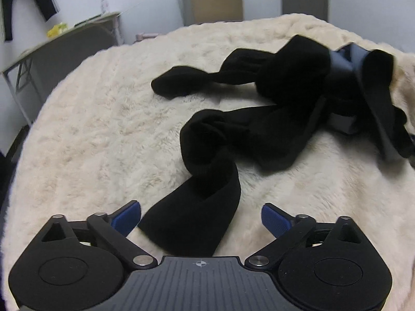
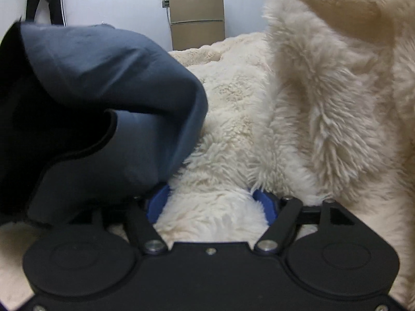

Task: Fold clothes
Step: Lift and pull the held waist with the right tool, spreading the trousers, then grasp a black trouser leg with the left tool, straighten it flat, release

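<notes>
Left gripper (image 1: 201, 219): jaws wide, astride cuff end of black garment's leg (image 1: 192, 223), blue pads (image 1: 127, 219) clear of cloth. Black garment (image 1: 272, 119) sprawled twisted across cream fleece blanket (image 1: 90, 129). Right gripper (image 2: 211, 207): jaws apart, sunk in fleece, nothing pinched; blue-grey lining (image 2: 116, 83) draped over left finger. Fridge (image 2: 195, 13) beyond.

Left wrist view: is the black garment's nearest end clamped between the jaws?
No. The black garment lies loose on the cream blanket, its end between the left gripper's open jaws.
</notes>
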`<state>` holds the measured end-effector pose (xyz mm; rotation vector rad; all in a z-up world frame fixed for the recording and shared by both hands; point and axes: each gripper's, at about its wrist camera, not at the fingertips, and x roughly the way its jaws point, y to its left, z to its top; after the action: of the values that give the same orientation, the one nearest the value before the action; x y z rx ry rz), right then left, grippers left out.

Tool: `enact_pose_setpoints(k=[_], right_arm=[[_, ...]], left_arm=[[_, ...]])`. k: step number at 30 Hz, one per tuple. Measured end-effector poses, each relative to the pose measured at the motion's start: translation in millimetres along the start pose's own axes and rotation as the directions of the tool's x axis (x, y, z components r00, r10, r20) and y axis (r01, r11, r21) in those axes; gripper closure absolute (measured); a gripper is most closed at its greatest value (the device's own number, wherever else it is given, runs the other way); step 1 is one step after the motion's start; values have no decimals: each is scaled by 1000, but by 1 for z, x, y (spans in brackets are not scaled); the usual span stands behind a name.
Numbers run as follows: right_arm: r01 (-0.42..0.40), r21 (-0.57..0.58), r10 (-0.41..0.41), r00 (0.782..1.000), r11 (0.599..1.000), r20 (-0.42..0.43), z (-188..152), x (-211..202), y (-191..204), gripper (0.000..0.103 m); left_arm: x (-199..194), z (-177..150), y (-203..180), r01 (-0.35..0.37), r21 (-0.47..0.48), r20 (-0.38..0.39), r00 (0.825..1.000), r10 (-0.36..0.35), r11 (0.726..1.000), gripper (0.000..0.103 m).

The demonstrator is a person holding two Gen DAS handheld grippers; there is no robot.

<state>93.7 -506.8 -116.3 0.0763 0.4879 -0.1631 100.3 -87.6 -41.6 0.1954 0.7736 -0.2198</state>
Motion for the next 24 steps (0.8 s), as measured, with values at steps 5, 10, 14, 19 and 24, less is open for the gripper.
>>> enact_pose_setpoints(k=[5, 10, 14, 19, 24], right_arm=[[39, -57, -38, 999, 998, 14, -3, 7, 13, 30], [98, -155, -96, 995, 983, 24, -5, 16, 33, 29], [132, -201, -129, 991, 971, 27, -5, 21, 44, 28], [151, -221, -147, 989, 964, 33, -6, 26, 52, 27], [166, -237, -161, 986, 957, 42, -8, 30, 56, 27]], left_arm=[[3, -13, 9, -67, -72, 23, 997, 69, 995, 96], [-28, -12, 37, -134, -145, 143, 978, 155, 980, 98], [-54, -12, 85, -180, -278, 201, 950, 240, 944, 98], [-53, -28, 132, -248, -339, 119, 946, 303, 908, 98], [-40, -47, 152, -278, -364, 4, 954, 300, 889, 97]])
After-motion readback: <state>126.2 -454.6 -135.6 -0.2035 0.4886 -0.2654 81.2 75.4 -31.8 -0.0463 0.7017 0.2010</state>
